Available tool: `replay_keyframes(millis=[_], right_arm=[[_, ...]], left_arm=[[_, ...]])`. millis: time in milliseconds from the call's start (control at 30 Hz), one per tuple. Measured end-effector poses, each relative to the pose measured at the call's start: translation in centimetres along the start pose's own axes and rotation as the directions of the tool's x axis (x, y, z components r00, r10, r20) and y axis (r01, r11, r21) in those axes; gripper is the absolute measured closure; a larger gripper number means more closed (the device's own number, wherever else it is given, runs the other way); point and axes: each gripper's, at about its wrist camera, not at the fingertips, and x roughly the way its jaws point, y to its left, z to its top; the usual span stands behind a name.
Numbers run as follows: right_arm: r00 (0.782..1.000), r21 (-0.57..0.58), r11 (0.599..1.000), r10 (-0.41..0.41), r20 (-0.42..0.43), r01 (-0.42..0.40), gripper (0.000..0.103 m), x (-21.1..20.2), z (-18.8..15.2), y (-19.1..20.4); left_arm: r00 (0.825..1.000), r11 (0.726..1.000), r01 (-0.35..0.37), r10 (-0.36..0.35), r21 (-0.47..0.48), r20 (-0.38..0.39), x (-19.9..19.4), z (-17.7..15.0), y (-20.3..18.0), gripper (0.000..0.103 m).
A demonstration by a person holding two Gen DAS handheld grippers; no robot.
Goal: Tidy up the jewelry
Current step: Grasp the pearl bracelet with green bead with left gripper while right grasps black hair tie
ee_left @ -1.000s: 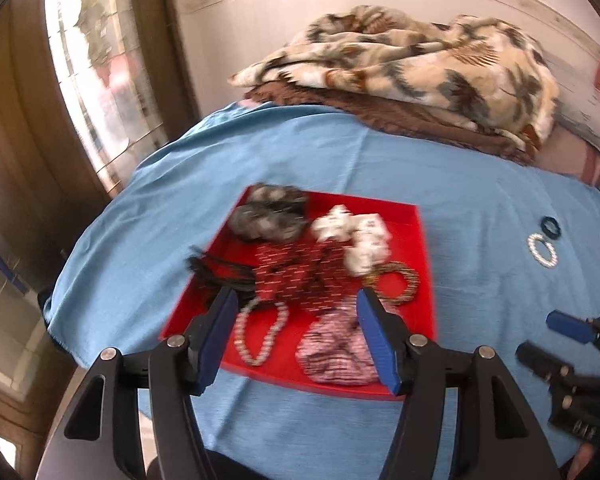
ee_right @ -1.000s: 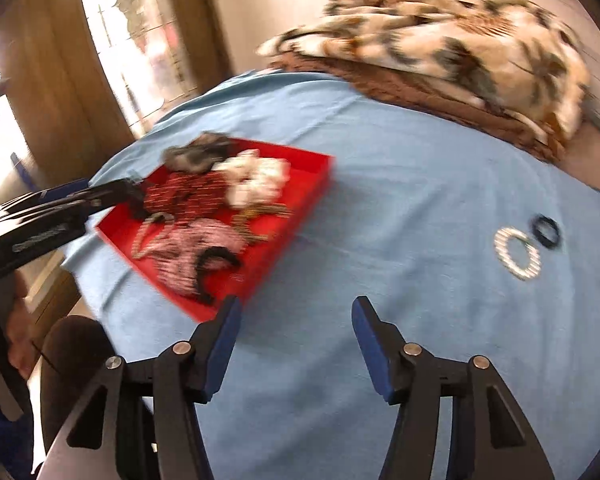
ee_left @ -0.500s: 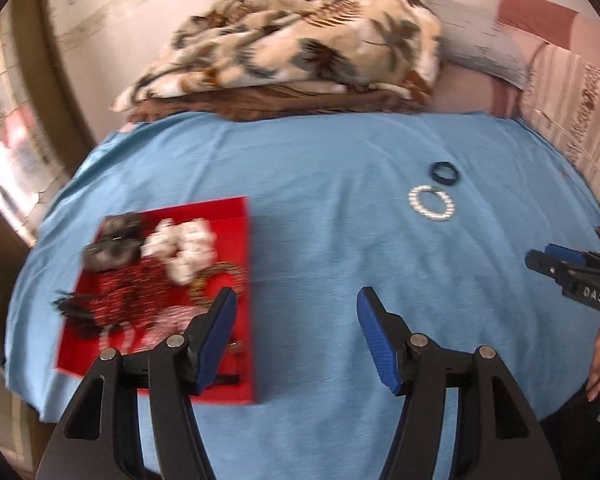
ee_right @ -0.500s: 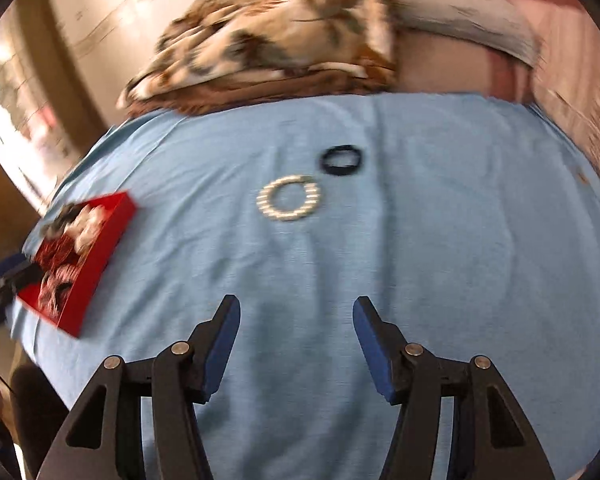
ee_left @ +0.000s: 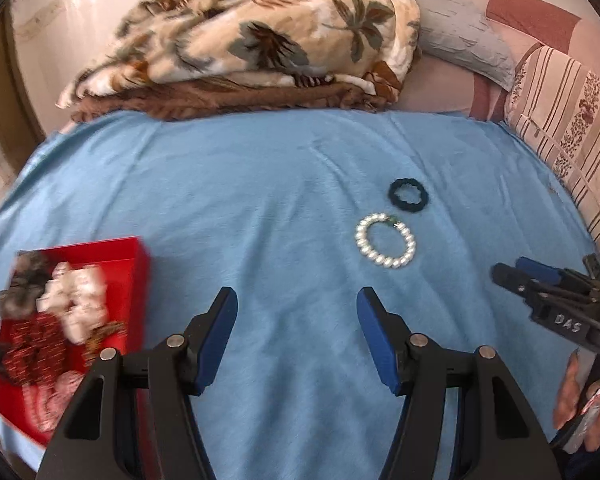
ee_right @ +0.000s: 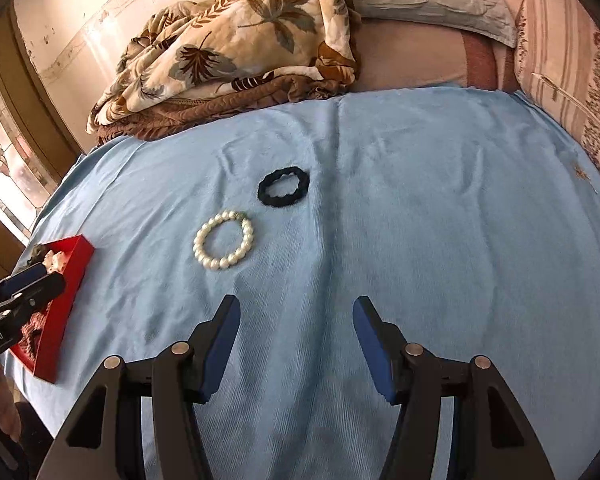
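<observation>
A white pearl bracelet [ee_left: 385, 246] [ee_right: 224, 245] lies flat on the blue bedsheet, with a black hair tie [ee_left: 408, 195] [ee_right: 283, 187] just beyond it. A red tray [ee_left: 138, 258] [ee_right: 66, 308] at the left holds several scrunchies, bracelets and hair ties. My left gripper [ee_left: 296, 300] is open over bare sheet, with the pearl bracelet ahead to its right and the tray to its left. My right gripper [ee_right: 296, 308] is open too, nothing between its fingers, and the bracelet lies ahead to its left. Each gripper shows at the edge of the other's view.
A folded leaf-print blanket [ee_left: 260, 44] on a brown one lies at the head of the bed. Pillows [ee_left: 460, 48] and a striped cushion [ee_left: 568, 128] line the right side. A hand [ee_left: 580, 400] holds the right gripper. A window [ee_right: 4, 168] is at the left.
Both grippers swung right, away from the red tray, so the pearl bracelet and black hair tie now lie close ahead of them. Their jaws stayed at the same width.
</observation>
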Motion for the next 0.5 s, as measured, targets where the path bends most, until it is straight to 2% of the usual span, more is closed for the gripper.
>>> replay_keyframes(millis=[67,133,233,400,500], right_arm=[[1.000,0.011,1.000,0.023,-0.010,-0.023,0.043,1.1,1.0,-0.3],[0.998,0.028,0.998,0.054,-0.023,-0.053,0.048,2.4,2.1,-0.6],[0.997,0.042,0.997,0.073,-0.038,-0.071,0.049,4.6,4.1,-0.8],[0.995,0.042,0.997,0.068,-0.071,-0.065,0.052,8.6,6.6,-0.6],[0.996,0.019,0.999,0.039,-0.083,-0.037,0.053,10.6,7.7,-0.3]], left_arm=[[0.999,1.000,0.023,-0.023,-0.003,-0.022,1.6,0.7,-0.5,0.043],[0.999,0.999,0.037,-0.037,0.003,-0.039,3.3,1.4,-1.3,0.053],[0.996,0.998,0.057,-0.055,0.022,-0.066,5.9,2.4,-2.5,0.064],[0.990,0.995,0.095,-0.093,0.017,-0.103,9.5,3.3,-3.7,0.066],[0.989,0.996,0.090,-0.087,0.026,-0.119,11.3,3.8,-4.1,0.066]])
